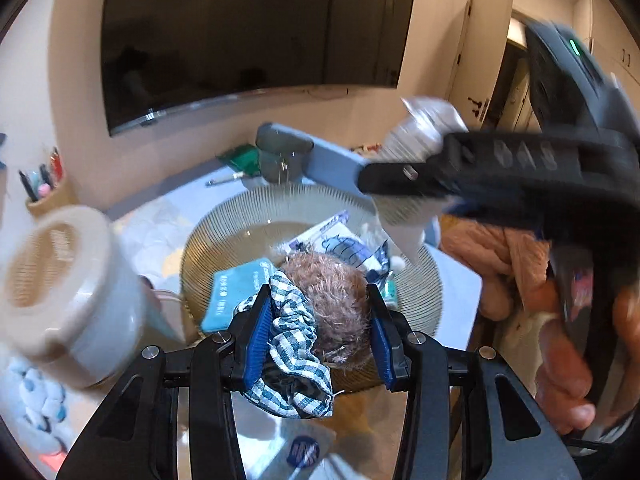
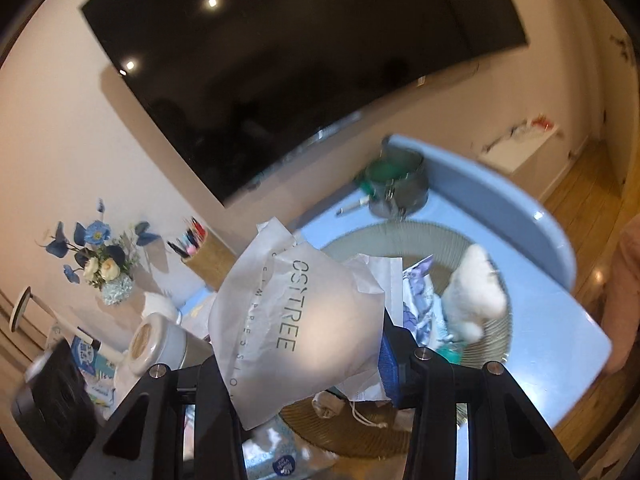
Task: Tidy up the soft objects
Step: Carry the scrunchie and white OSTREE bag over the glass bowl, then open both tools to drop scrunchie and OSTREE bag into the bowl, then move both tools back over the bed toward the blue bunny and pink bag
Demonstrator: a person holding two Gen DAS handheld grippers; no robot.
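My left gripper point(image 1: 318, 320) is shut on a blue-and-white checked scrunchie point(image 1: 294, 344) and a fuzzy pinkish-brown scrunchie point(image 1: 334, 300), held just above the ribbed glass bowl point(image 1: 224, 224). The bowl holds a teal packet point(image 1: 236, 292) and printed pouches point(image 1: 344, 244). My right gripper point(image 2: 308, 364) is shut on a translucent white pouch printed "OSTREE" point(image 2: 304, 320), held above the bowl point(image 2: 424, 236). A white fluffy item point(image 2: 476, 292) lies in the bowl. The right gripper also shows, blurred, in the left wrist view point(image 1: 520, 172).
The blue table point(image 2: 560, 344) carries a grey pot point(image 2: 400, 184), a pen cup point(image 2: 208, 252), a flower vase point(image 2: 108, 276) and a white-lidded jar point(image 1: 64, 284). A pink knitted item point(image 1: 492, 264) lies at the right. A TV hangs on the wall.
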